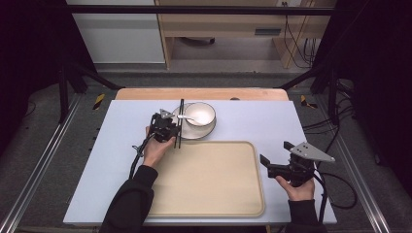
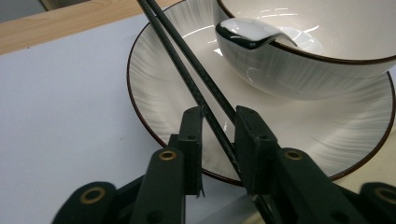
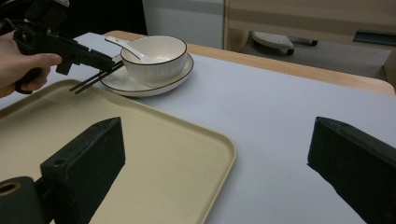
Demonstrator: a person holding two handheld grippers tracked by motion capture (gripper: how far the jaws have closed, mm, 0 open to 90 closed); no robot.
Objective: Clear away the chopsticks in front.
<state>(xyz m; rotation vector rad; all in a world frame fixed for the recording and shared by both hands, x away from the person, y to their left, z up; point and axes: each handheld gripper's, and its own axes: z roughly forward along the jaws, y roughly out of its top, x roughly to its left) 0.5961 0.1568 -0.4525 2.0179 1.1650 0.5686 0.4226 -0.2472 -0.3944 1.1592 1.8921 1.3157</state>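
A pair of black chopsticks (image 1: 180, 124) crosses the left rim of a white, dark-rimmed plate (image 1: 206, 133). My left gripper (image 1: 171, 128) is shut on the chopsticks (image 2: 187, 74), which run between its jaws (image 2: 219, 116) above the plate (image 2: 159, 93). A white bowl (image 1: 201, 114) stands on the plate, and a white spoon (image 1: 185, 117) leans in it with its handle over the left rim. My right gripper (image 1: 275, 152) is open with nothing in it, above the table just right of a beige tray (image 1: 209, 179). From the right gripper view (image 3: 217, 135) the bowl (image 3: 156, 58) sits far left.
The tray (image 3: 163, 154) covers the near middle of the pale blue table (image 1: 272, 121). A wooden strip (image 1: 201, 93) runs along the far edge. Cables (image 1: 340, 194) trail off the right side. Black frame posts and wooden furniture stand beyond the table.
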